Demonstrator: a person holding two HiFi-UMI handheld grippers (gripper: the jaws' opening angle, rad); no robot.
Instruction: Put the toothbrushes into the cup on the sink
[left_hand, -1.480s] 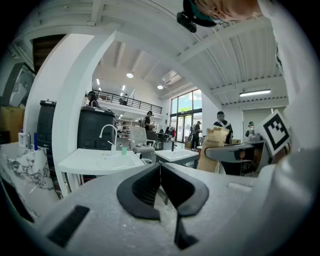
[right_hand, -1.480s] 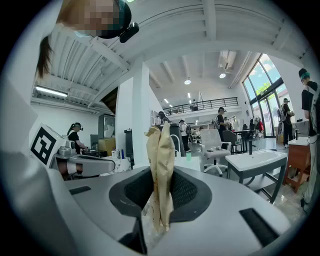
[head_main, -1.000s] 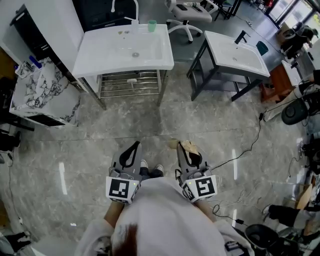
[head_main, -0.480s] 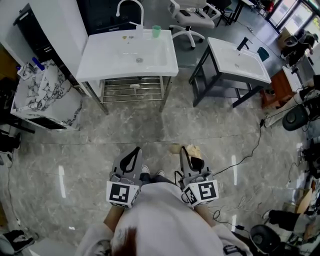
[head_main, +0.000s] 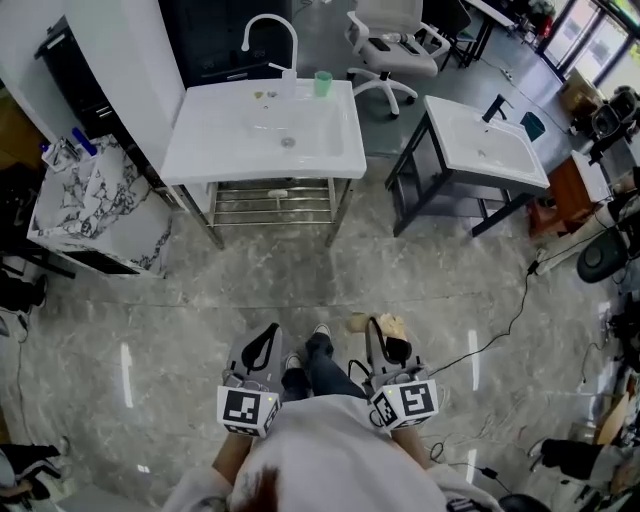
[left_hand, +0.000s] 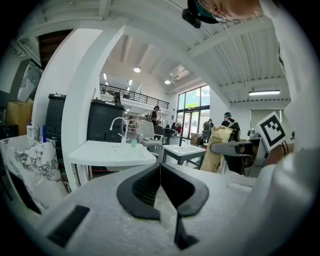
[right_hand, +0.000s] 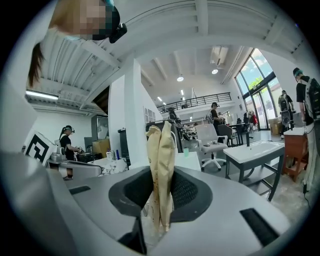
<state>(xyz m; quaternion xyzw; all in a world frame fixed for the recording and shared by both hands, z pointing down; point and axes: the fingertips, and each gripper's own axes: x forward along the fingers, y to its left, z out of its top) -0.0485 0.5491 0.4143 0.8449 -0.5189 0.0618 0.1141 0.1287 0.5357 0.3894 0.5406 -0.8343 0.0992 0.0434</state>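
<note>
The white sink (head_main: 230, 140) with a curved tap stands far ahead across the floor. A small green cup (head_main: 322, 83) sits on its back rim beside the tap, and it also shows as the cup (left_hand: 133, 143) and the cup (right_hand: 186, 151) in the gripper views. My right gripper (head_main: 385, 335) is shut on two flat beige paper packets (right_hand: 160, 170), which stick up between its jaws. My left gripper (left_hand: 160, 167) is held low at waist height with its jaws together and nothing in them. Both grippers are well short of the sink.
A second white sink (head_main: 480, 140) on a dark frame stands to the right, with a white office chair (head_main: 395, 40) behind. A marble-patterned cabinet (head_main: 90, 205) stands left of the first sink. Cables (head_main: 500, 310) trail over the grey floor at the right. People stand in the background.
The person has stepped forward, so the sink and cup sit lower and nearer in the head view. Both grippers keep their place by the body, and the right one's hold is unchanged.
</note>
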